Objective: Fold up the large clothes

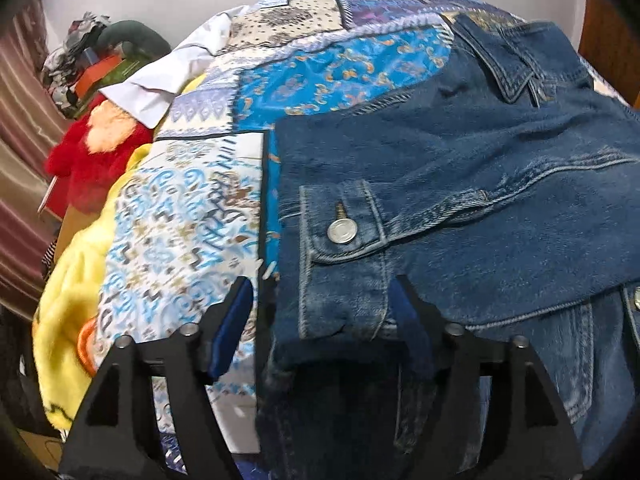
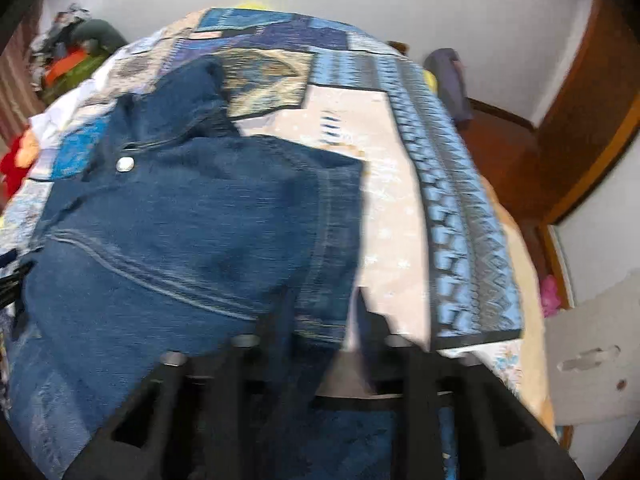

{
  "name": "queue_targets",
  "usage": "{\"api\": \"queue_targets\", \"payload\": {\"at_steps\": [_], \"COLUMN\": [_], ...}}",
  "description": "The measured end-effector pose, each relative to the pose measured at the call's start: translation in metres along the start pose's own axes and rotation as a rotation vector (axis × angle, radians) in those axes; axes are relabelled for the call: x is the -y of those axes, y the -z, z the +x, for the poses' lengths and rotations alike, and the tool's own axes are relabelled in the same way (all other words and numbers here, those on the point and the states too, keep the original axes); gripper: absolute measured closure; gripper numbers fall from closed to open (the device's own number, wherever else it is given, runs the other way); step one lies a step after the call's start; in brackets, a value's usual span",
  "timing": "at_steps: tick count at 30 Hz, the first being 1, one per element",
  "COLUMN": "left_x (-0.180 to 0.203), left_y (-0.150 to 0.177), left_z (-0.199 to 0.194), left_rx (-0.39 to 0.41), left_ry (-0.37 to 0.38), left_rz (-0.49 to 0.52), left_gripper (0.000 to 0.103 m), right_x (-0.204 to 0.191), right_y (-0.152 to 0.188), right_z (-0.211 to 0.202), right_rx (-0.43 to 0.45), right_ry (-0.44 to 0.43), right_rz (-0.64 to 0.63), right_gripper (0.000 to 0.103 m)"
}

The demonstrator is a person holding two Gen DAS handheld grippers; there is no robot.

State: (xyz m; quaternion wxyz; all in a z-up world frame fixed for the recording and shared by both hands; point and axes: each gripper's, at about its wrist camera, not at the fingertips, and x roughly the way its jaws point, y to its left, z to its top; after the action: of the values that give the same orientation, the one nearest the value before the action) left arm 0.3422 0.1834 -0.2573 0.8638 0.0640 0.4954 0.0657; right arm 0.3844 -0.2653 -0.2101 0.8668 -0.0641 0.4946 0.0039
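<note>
The denim jacket lies on a bed covered with a patchwork bedspread in blue, cream and purple. In the left wrist view its collar is at the far side and a buttoned cuff with a metal button is at the near side, so the long axis runs from near to far, a little toward the right. A sleeve is folded across the body, and its seam lines go from the cuff toward the right. No brand, label or writing can be read on the jacket; the button is too blurred to tell.

The left gripper has its jaws spread, one on each side of the cuff, and the pads do not press the cloth. The right gripper is also spread, over the near right edge of the jacket; this view is blurred, and the denim edge passes between the jaws without being pinched.

To the right of the jacket the bedspread is bare up to its blue patterned border. Left of the jacket there is some open bedspread, and then a yellow blanket, a red plush item and a white cloth lie along the bed's left edge. A pile of clothes stands in the far left corner.
</note>
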Motion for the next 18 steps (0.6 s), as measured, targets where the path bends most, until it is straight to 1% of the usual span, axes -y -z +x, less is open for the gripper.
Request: {"api": "queue_targets", "payload": {"at_steps": [1,2,5,7,10,11,14,16,18], "left_x": [-0.002,-0.005,-0.018,-0.033,-0.055,-0.061,-0.076,-0.078,-0.078], "left_y": [0.001,0.002,0.002,-0.003,-0.019,-0.026,-0.053,-0.067,-0.08], "left_z": [-0.002,-0.006,-0.018,-0.026,-0.029,-0.027,-0.003,0.017,0.04], "left_rx": [-0.002,-0.005,-0.007,0.013,0.035,0.034,-0.008,-0.043,-0.082], "left_ry": [0.009,0.019,0.032,0.043,0.082,0.096,0.165,0.191,0.233], "left_rz": [-0.006,-0.011,-0.018,-0.049,-0.128,-0.156,-0.229,-0.269,-0.296], "left_gripper": [0.028,0.028,0.028,0.028,0.022,0.022,0.022,0.022,0.022], "right_x": [0.004,0.011,0.024,0.029,0.035,0.038,0.041,0.042,0.043], "right_y": [0.002,0.004,0.006,0.007,0.005,0.002,-0.014,-0.022,-0.031], "right_z": [-0.001,-0.001,-0.003,-0.005,-0.012,-0.013,-0.009,-0.004,0.003], "right_rx": [0.01,0.003,-0.013,-0.016,0.002,0.008,0.018,0.017,0.01], "right_ry": [0.008,-0.035,-0.11,-0.141,-0.208,-0.235,-0.297,-0.32,-0.345], "right_rz": [0.003,0.026,0.082,0.104,0.137,0.156,0.205,0.227,0.247], "right_gripper": [0.032,0.032,0.032,0.032,0.032,0.032,0.032,0.032,0.032]}}
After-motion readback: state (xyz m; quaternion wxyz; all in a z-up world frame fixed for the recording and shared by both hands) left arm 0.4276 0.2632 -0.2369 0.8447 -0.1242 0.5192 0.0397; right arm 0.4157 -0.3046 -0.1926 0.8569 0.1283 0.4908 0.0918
